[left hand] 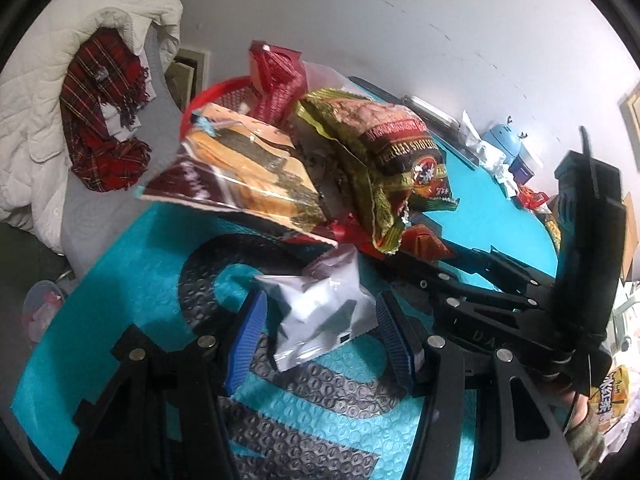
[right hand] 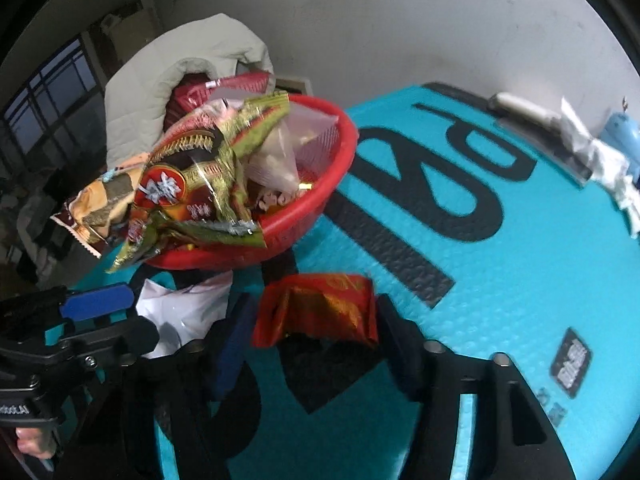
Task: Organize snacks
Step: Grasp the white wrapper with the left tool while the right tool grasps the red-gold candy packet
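Observation:
A red plastic basket (right hand: 320,204) stands on the teal mat, heaped with snack bags. A green-gold bag (right hand: 192,168) and a seaweed-snack bag (left hand: 248,168) hang over its near rim (left hand: 200,100). In front of the basket, my left gripper (left hand: 320,306) is shut on a white-silver packet (left hand: 320,320), with a blue pad against each side. Beside it, my right gripper (right hand: 316,308) is shut on a red-and-gold packet (right hand: 320,312) just above the mat. That red packet (left hand: 424,242) also shows in the left wrist view, next to the basket's base.
The teal bubble mat (right hand: 500,280) with black lettering covers the table to the right of the basket. A white quilted jacket (left hand: 48,120) and a red plaid scarf (left hand: 104,120) lie behind the basket. Crumpled white wrappers (right hand: 600,164), a pale blue object (right hand: 622,132) and a silver item (right hand: 524,106) sit along the wall.

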